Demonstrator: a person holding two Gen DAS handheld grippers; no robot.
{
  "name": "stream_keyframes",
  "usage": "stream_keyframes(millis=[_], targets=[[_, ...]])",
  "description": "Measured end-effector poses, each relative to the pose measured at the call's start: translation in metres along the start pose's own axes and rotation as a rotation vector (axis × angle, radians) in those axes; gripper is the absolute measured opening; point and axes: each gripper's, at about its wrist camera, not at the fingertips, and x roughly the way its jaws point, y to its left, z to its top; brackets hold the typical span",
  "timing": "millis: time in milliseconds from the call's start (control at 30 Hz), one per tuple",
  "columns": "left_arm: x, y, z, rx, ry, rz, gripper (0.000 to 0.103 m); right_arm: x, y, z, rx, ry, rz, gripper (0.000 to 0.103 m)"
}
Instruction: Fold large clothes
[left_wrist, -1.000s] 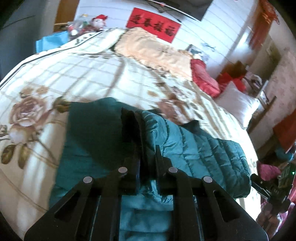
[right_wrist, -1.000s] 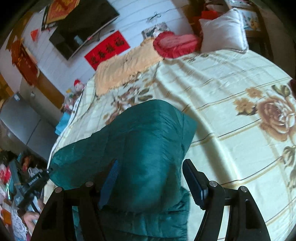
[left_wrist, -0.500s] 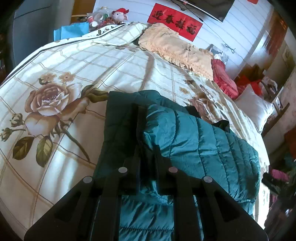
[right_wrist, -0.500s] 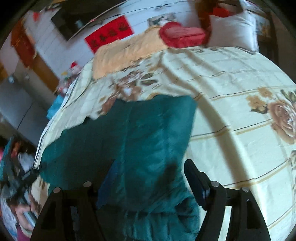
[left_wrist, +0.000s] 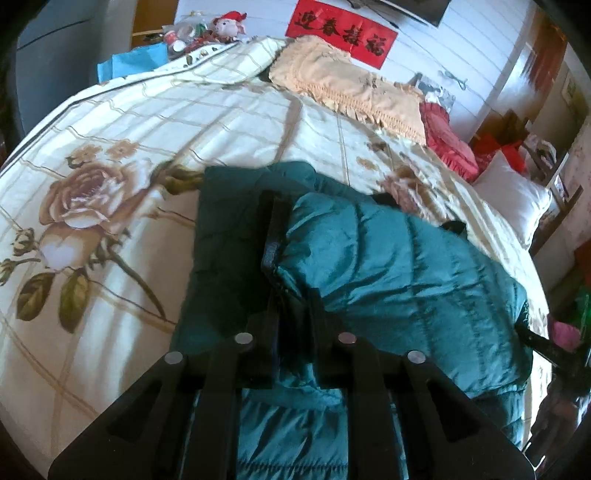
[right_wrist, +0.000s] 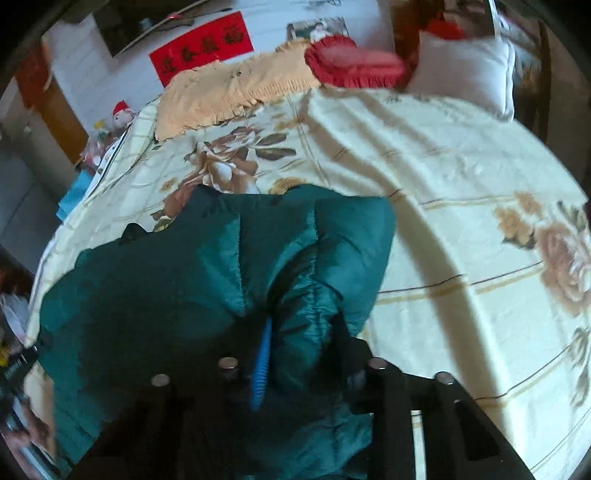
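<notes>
The left gripper (left_wrist: 293, 306) pinches a fold of the teal puffer jacket (left_wrist: 388, 266), its jaws having just eased slightly, while the right gripper (right_wrist: 303, 332) has just been closing and now clamps bunched fabric at the jacket's other side. The jacket lies doubled over on the floral bed (left_wrist: 110, 177), so one fold looks done. I judge at least another fold and flattening remain.
</notes>
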Motion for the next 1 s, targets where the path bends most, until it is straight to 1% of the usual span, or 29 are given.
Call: stream_keyframes(millis=[33,133,200,233,300,333,367,400,467,567,600,667,733,800,867,900,967,1000], targets=[[0.005,0.000,-0.001,-0.005,0.011,0.006,0.023,0.004,-0.002,-0.002,0.004,0.005,-0.016,0.027],[0.002,0.007,0.002,-0.032,0.016,-0.013,0.023,0.001,-0.005,-0.002,0.017,0.004,-0.030,0.027],[-0.006,0.012,0.005,-0.042,0.020,-0.011,0.031,-0.008,-0.003,0.001,0.008,0.005,-0.049,0.032],[-0.014,0.017,0.008,-0.044,0.008,-0.007,0.033,-0.015,-0.001,0.002,0.006,-0.004,-0.050,0.035],[-0.027,0.023,0.012,-0.043,-0.018,0.008,0.038,-0.033,0.007,0.000,-0.016,-0.030,-0.005,0.041],[-0.033,0.025,0.014,-0.043,-0.030,0.011,0.038,-0.041,0.012,-0.002,-0.032,-0.047,0.023,0.050],[-0.037,0.026,0.015,-0.038,-0.040,0.015,0.038,-0.048,0.019,-0.006,-0.051,-0.061,0.047,0.055],[-0.043,0.025,0.016,-0.026,-0.058,0.024,0.038,-0.052,0.025,-0.009,-0.069,-0.065,0.063,0.056],[-0.048,0.020,0.016,-0.010,-0.074,0.023,0.038,-0.055,0.040,-0.016,-0.108,-0.054,0.089,0.057],[-0.045,0.011,0.010,0.005,-0.064,0.007,0.038,-0.050,0.056,-0.026,-0.133,-0.024,0.096,0.057],[-0.040,0.005,0.006,0.023,-0.058,0.019,0.038,-0.047,0.059,-0.028,-0.139,-0.018,0.089,0.057],[-0.027,-0.002,-0.001,0.055,-0.035,0.068,0.038,-0.038,0.063,-0.035,-0.145,-0.007,0.050,0.057],[-0.010,-0.007,-0.008,0.080,-0.004,0.104,0.039,-0.028,0.060,-0.045,-0.126,0.003,0.029,0.057],[0.004,-0.006,-0.011,0.081,0.001,0.122,0.049,-0.016,0.060,-0.053,-0.141,0.025,0.021,0.057],[0.007,-0.004,-0.009,0.070,-0.016,0.132,0.051,-0.014,0.064,-0.058,-0.183,0.017,0.000,0.057],[0.007,-0.002,-0.006,0.064,-0.008,0.129,0.051,-0.015,0.065,-0.057,-0.193,0.023,-0.001,0.057],[0.002,0.001,-0.002,0.052,-0.002,0.126,0.051,-0.020,0.064,-0.052,-0.208,0.050,0.012,0.057],[-0.005,0.002,0.000,0.048,-0.017,0.128,0.051,-0.026,0.063,-0.048,-0.208,0.044,0.024,0.057]])
